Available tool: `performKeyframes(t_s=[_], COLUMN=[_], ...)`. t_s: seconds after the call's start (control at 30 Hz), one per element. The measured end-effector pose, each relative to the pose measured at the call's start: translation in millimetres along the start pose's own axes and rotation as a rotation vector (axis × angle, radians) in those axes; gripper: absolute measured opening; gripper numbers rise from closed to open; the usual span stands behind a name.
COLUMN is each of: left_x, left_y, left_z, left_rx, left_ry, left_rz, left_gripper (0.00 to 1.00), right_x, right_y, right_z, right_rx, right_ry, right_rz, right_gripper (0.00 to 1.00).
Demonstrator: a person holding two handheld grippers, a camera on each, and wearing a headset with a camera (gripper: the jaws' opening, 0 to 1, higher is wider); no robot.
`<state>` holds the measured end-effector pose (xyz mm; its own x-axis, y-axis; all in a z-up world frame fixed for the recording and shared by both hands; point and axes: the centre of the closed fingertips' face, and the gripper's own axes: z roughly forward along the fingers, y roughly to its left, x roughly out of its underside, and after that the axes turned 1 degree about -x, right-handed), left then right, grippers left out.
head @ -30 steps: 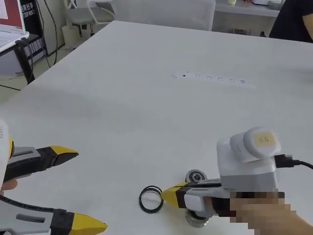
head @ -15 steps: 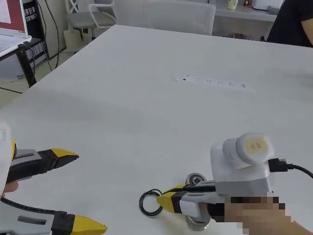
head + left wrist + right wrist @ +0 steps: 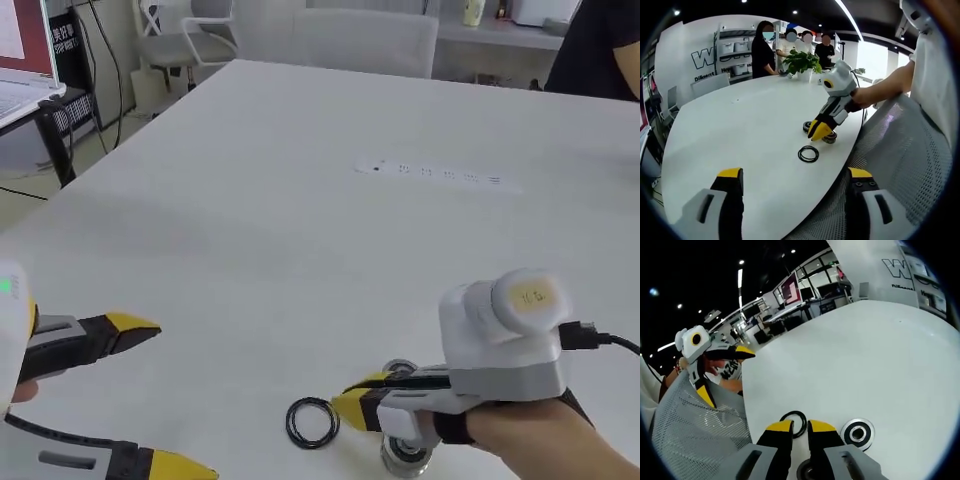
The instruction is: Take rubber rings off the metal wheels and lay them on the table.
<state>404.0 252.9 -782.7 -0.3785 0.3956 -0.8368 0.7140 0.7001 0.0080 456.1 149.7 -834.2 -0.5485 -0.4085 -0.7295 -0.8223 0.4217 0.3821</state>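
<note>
The right gripper had its jaws almost closed, with only a thin gap and nothing between them. The black rubber rings lay flat on the bench, just ahead of these jaws and a little to their left. One metal wheel stood just to the right of the jaw tips, and another was below the jaws, partly hidden. The left gripper had its jaws wide open and empty, well apart from the rings.

I judge the laying step was finished. For the next wheel, the left jaws should probably hold it steady while the right jaws open and pinch only the rubber edge. The rings lay loose on the bare bench, not in a tray or box.
</note>
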Motion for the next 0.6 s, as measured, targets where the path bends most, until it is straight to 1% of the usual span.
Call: performKeyframes(t_s=[0.23, 0.4, 0.6], left_x=[1.0, 0.6, 0.1], left_y=[-0.7, -1.9, -2.1], left_z=[0.2, 0.6, 0.6], left_rx=[0.003, 0.012, 0.015], left_ry=[0.009, 0.006, 0.003], left_rz=[0.007, 0.002, -0.001], left_gripper=[0.82, 0.82, 0.82], right_x=[-9.5, -21.6, -30.8], right_y=[-3.1, -6.4, -12.6], right_z=[-7.3, -15.9, -28.7], right_rx=[0.009, 0.006, 0.014], right_ry=[-0.032, -0.080, -0.123], right_rz=[0.003, 0.025, 0.038], right_gripper=[0.09, 0.10, 0.11])
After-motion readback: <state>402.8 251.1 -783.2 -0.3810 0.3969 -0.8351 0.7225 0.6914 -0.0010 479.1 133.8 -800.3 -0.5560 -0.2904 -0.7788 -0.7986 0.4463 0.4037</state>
